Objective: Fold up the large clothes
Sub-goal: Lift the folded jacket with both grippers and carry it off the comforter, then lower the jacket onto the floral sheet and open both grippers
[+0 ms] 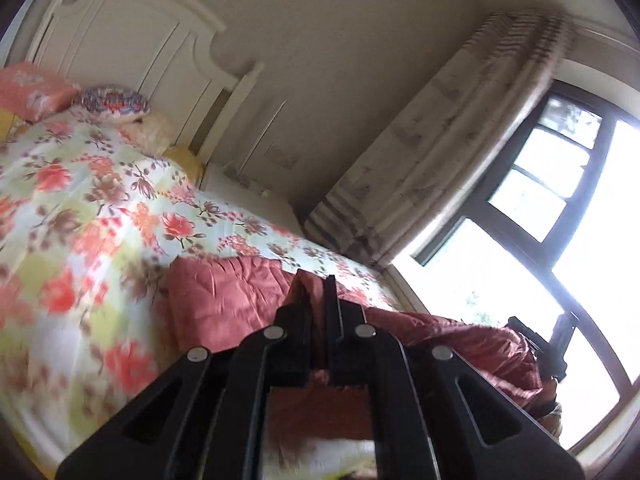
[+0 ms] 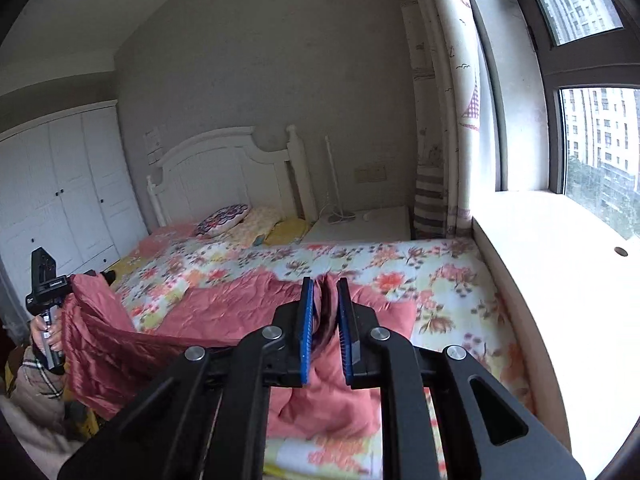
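Note:
A large pink quilted garment [image 2: 224, 312] lies across the flowered bed, with its near edge lifted off the cover. My right gripper [image 2: 325, 286] is shut on a bunched fold of this pink cloth, which fills the gap between the blue pads [image 2: 307, 320]. My left gripper [image 1: 318, 286] is shut on another corner of the same garment [image 1: 224, 300]. In the right wrist view the left gripper [image 2: 86, 276] shows at the far left, held in a hand, with the pink cloth hanging from it in a taut band. The right gripper's body shows dark at the right edge of the left wrist view.
The bed's flowered cover [image 2: 420, 272] carries pillows [image 2: 222, 216] by the white headboard [image 2: 224, 168]. A white nightstand [image 2: 360, 224] and a curtain [image 2: 448, 120] stand beyond it. A wide stone window sill [image 2: 552, 264] runs along the right side. White wardrobes [image 2: 60, 184] are at the left.

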Available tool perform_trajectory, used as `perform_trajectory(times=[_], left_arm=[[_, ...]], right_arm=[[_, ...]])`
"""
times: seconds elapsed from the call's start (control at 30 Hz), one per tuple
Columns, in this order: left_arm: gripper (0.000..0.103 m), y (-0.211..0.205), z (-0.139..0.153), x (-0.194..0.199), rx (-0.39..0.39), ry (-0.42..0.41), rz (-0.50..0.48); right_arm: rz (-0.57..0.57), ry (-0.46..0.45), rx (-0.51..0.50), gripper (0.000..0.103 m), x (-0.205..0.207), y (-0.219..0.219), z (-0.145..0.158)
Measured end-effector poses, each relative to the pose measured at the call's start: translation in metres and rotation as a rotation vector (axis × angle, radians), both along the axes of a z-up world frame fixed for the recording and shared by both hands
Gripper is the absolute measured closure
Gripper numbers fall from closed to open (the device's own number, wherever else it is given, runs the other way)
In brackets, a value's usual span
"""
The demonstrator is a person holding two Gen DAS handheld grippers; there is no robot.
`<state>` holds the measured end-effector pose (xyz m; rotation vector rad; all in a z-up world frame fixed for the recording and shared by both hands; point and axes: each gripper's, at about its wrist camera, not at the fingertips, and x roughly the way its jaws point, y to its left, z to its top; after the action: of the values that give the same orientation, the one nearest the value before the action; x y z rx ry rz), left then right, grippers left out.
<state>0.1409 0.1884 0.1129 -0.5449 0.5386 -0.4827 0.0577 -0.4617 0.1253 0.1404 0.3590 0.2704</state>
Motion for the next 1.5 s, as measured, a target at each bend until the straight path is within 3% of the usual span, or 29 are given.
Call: perform_trajectory(times=[0.13, 0.2, 0.3, 0.33, 0.37, 0.4, 0.47, 0.53, 0.57, 0.6, 0.67, 0.77, 0.97, 1.0, 1.03, 1.07, 1.1, 1.13, 1.17, 1.33, 1.43, 1.5], left_arm=[[0.097, -0.005, -0.023, 0.127, 0.030, 0.203, 0.075], [0.097, -0.006, -0.048, 0.172, 0.039, 0.291, 0.121], [0.092, 0.000, -0.101, 0.226, -0.017, 0.430, 0.179], [0.086, 0.001, -0.115, 0.233, -0.038, 0.457, 0.179], [0.070, 0.003, -0.133, 0.242, -0.085, 0.503, 0.173], [0.062, 0.007, -0.143, 0.244, -0.147, 0.521, 0.159], [0.032, 0.017, -0.150, 0.240, -0.246, 0.483, 0.126], [0.013, 0.029, -0.144, 0.233, -0.200, 0.445, 0.150], [0.009, 0.033, -0.140, 0.230, -0.165, 0.428, 0.164], [0.009, 0.040, -0.133, 0.226, -0.112, 0.393, 0.153], [0.008, 0.043, -0.128, 0.224, -0.034, 0.372, 0.118], [0.008, 0.034, -0.129, 0.225, 0.058, 0.375, 0.060], [0.009, -0.014, -0.119, 0.228, 0.145, 0.310, -0.034], [0.010, -0.025, -0.118, 0.230, 0.182, 0.304, -0.054], [0.016, -0.034, -0.120, 0.232, 0.219, 0.304, -0.074], [0.042, -0.043, -0.121, 0.233, 0.258, 0.308, -0.099], [0.064, -0.054, -0.124, 0.235, 0.322, 0.319, -0.115], [0.094, -0.060, -0.125, 0.235, 0.364, 0.327, -0.119], [0.096, -0.061, -0.119, 0.230, 0.366, 0.293, -0.124], [0.097, -0.047, -0.065, 0.213, 0.276, 0.124, -0.128], [0.096, -0.053, -0.053, 0.241, 0.315, 0.136, -0.077], [0.096, -0.061, -0.063, 0.271, 0.369, 0.190, -0.033]], right_arm=[[-0.091, 0.103, 0.066, 0.089, 0.119, -0.004, 0.014], [-0.156, 0.175, 0.114, 0.089, 0.184, -0.019, -0.002], [-0.242, 0.294, 0.157, 0.089, 0.258, -0.033, -0.044], [-0.268, 0.323, 0.150, 0.089, 0.271, -0.035, -0.059], [-0.282, 0.360, 0.151, 0.088, 0.284, -0.036, -0.076], [-0.280, 0.406, 0.180, 0.088, 0.296, -0.039, -0.093], [-0.242, 0.454, 0.232, 0.086, 0.300, -0.044, -0.115], [-0.182, 0.503, 0.242, 0.060, 0.298, -0.047, -0.129], [-0.160, 0.527, 0.235, 0.015, 0.293, -0.048, -0.133], [-0.143, 0.522, 0.238, 0.004, 0.285, -0.053, -0.138], [-0.094, 0.502, 0.264, 0.004, 0.265, -0.056, -0.141], [-0.030, 0.541, 0.279, 0.004, 0.249, -0.050, -0.148], [0.049, 0.553, 0.167, 0.005, 0.230, -0.013, -0.165], [0.062, 0.542, 0.139, 0.012, 0.227, -0.005, -0.164], [0.073, 0.527, 0.104, 0.019, 0.225, 0.002, -0.163], [0.085, 0.520, 0.080, 0.034, 0.224, 0.007, -0.163], [0.099, 0.513, 0.050, 0.056, 0.221, 0.015, -0.162], [0.086, 0.502, 0.025, 0.070, 0.219, 0.018, -0.161], [0.052, 0.481, -0.019, 0.088, 0.214, 0.021, -0.157], [0.042, 0.319, 0.012, 0.091, 0.185, 0.019, -0.103], [0.012, 0.285, -0.001, 0.091, 0.203, 0.018, -0.077], [-0.034, 0.315, -0.016, 0.091, 0.234, 0.016, -0.080]])
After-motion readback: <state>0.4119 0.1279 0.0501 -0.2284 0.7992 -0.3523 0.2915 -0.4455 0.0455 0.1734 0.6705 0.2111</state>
